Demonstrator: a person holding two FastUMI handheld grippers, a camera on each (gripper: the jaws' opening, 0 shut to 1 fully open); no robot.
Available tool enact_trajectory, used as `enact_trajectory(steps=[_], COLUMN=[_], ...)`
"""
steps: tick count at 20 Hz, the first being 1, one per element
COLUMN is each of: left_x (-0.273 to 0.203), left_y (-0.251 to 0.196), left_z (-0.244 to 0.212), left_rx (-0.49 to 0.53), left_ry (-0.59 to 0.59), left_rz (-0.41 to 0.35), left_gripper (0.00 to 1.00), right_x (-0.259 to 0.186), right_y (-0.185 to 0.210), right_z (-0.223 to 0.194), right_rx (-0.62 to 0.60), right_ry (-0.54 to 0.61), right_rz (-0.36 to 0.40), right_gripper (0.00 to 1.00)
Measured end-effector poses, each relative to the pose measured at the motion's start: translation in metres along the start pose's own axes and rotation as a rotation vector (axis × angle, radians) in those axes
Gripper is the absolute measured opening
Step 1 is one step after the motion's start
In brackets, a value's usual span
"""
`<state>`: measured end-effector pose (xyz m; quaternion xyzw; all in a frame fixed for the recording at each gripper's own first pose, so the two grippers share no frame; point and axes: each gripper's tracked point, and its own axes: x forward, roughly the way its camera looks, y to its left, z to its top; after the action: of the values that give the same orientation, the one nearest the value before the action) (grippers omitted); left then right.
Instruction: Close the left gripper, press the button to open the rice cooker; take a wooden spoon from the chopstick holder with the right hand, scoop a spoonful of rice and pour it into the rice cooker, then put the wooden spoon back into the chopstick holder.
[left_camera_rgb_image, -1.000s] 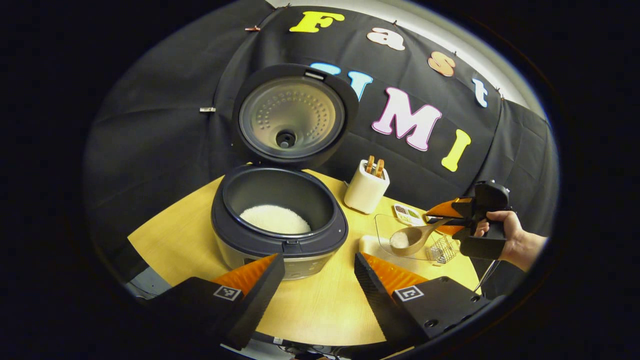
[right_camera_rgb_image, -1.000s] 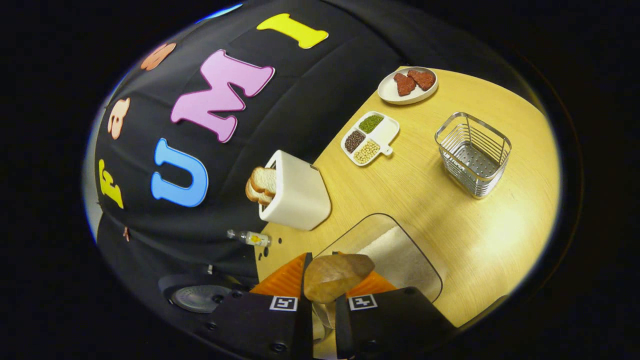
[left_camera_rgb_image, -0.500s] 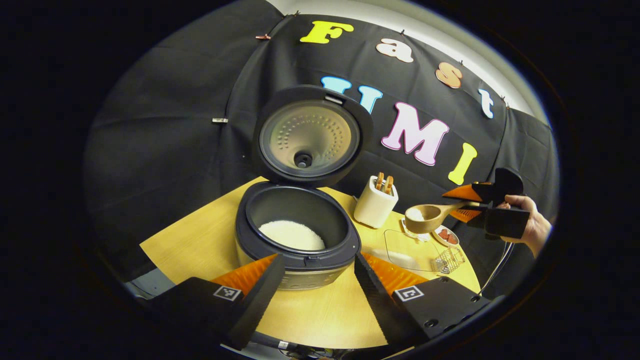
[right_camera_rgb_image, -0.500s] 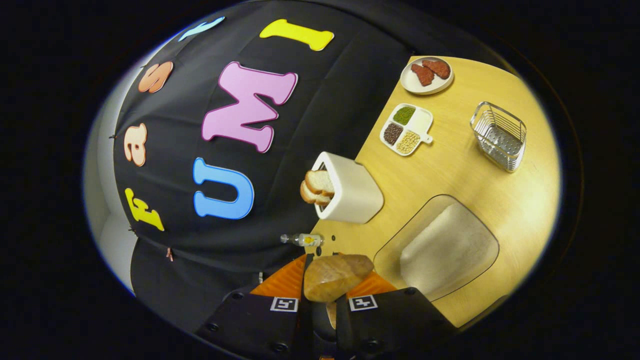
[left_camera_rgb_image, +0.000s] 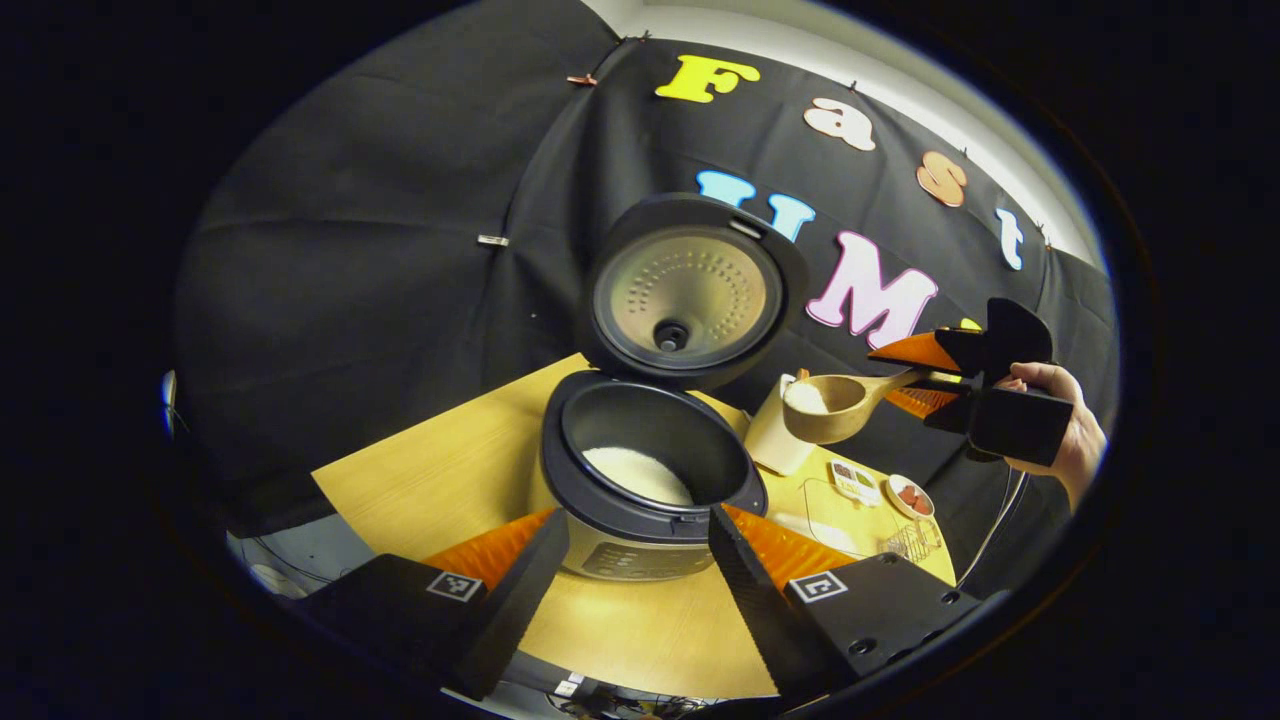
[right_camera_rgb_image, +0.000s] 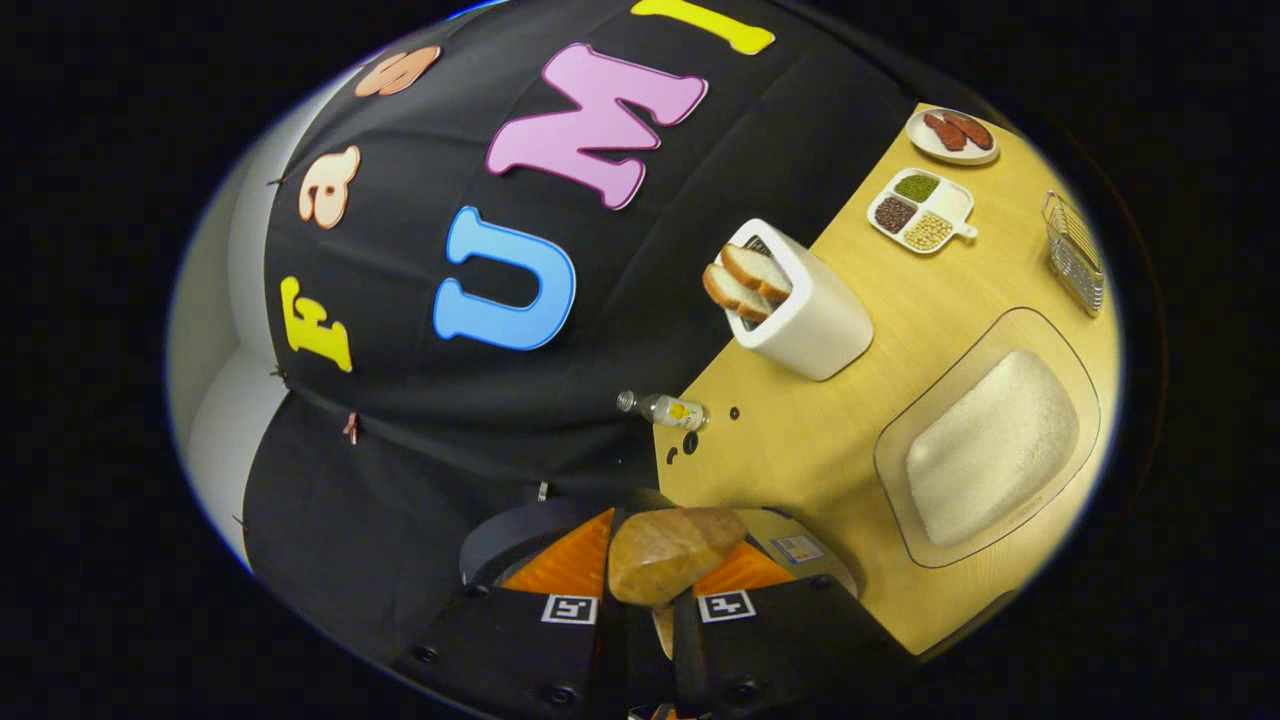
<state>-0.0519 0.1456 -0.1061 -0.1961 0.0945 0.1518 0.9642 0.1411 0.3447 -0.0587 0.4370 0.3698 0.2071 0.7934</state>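
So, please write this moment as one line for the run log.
cooker: lid open, rice inside | right tongs: shut on spoon with rice, raised right of cooker | left tongs: open, empty | step: pour not yet done

A pale yellow wood grain is seen on the table (left_camera_rgb_image: 450, 470), and the rice cooker (left_camera_rgb_image: 650, 480) at the frame's centre is dark grey with white rice (left_camera_rgb_image: 637, 473) inside and a dotted metallic lid lining. At the right, a light brown wooden spoon (left_camera_rgb_image: 835, 405) is shown, and in the right gripper view a white chopstick holder (right_camera_rgb_image: 810, 320), a silver wire basket (right_camera_rgb_image: 1075, 255) and a white divided dish (right_camera_rgb_image: 925, 210) of green, brown and beige grains are seen.
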Motion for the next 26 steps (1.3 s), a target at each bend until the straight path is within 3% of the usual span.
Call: enact_trajectory(steps=[3, 8, 16, 17, 22, 23, 24, 26], left_x=[-0.002, -0.002, 0.001, 0.003, 0.005, 0.005, 0.007, 0.007], left_y=[0.012, 0.027, 0.037, 0.039, 0.043, 0.044, 0.044, 0.047], left_z=[0.004, 0.004, 0.014, 0.015, 0.021, 0.020, 0.019, 0.018], left_rx=[-0.008, -0.015, -0.031, -0.034, -0.051, -0.052, -0.055, -0.061], left_ry=[-0.009, -0.002, -0.020, -0.018, -0.038, -0.036, -0.034, -0.030], left_rz=[0.018, 0.043, 0.067, 0.075, 0.093, 0.093, 0.094, 0.104], left_gripper=[0.92, 0.95, 0.95, 0.92, 0.95, 0.95, 0.95, 0.95], right_x=[0.016, 0.041, 0.064, 0.066, 0.068, 0.065, 0.063, 0.058], right_y=[0.018, 0.052, 0.055, 0.056, 0.056, 0.055, 0.055, 0.051], right_z=[-0.028, -0.061, -0.104, -0.109, -0.134, -0.139, -0.144, -0.157], right_rx=[-0.182, -0.544, -0.888, -0.941, -1.204, -1.243, -1.282, -1.365], right_ry=[0.011, -0.009, 0.003, 0.011, 0.039, 0.047, 0.054, 0.066], right_rz=[0.019, 0.071, 0.127, 0.142, 0.222, 0.240, 0.260, 0.295], right_gripper=[0.22, 0.22, 0.22, 0.22, 0.22, 0.17, 0.22, 0.22])
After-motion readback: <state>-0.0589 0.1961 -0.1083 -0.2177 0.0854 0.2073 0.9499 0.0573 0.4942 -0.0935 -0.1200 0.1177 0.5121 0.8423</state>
